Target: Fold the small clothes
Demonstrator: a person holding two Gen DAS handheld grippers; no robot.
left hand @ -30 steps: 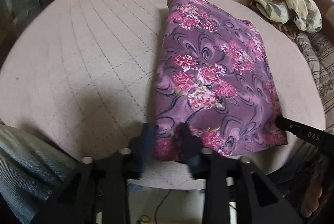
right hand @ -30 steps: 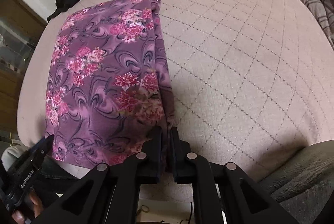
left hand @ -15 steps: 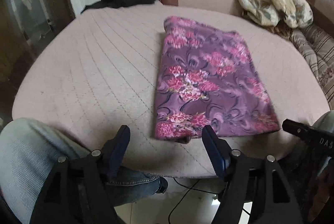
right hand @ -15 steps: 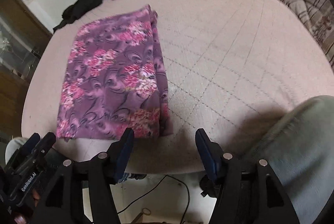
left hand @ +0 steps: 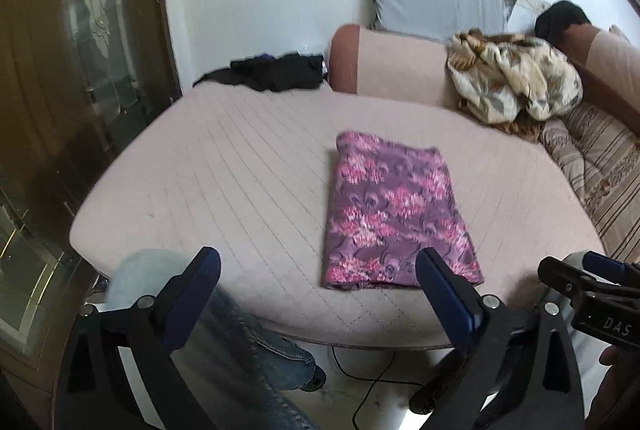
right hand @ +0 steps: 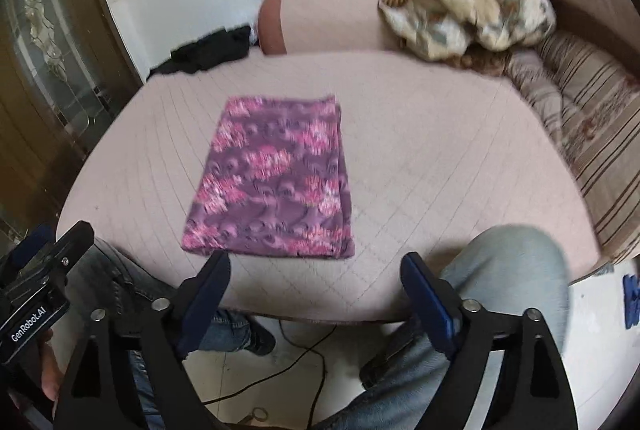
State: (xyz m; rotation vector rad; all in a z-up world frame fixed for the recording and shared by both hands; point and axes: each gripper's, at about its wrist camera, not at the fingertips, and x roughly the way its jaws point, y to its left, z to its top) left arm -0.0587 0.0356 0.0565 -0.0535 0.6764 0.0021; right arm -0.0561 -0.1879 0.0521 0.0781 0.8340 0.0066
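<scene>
Folded purple floral cloth [left hand: 394,213] lies flat as a neat rectangle on the pink quilted cushion [left hand: 224,189], its short end close to the cushion's near edge, a little toward the left side as my right camera shows it [right hand: 276,181]. My left gripper [left hand: 318,284] hangs short of that near edge with its jaws spread wide — they have just been opening, and nothing sits between them. My right gripper [right hand: 316,284] stands the same way: jaws far apart, just opened, empty, clear of the cloth. Each camera catches the other gripper at the picture's side. Below the cushion's near edge I see the person's knees in jeans [right hand: 508,270] and a dark cable [right hand: 304,354] on the pale floor. At the far left corner lies a heap of black clothing [left hand: 276,71]. Along the far edge sits a pink bolster [left hand: 396,65], with a crumpled beige floral garment [left hand: 516,81] at its right end and a grey pillow [left hand: 436,1] behind, against the wall.
</scene>
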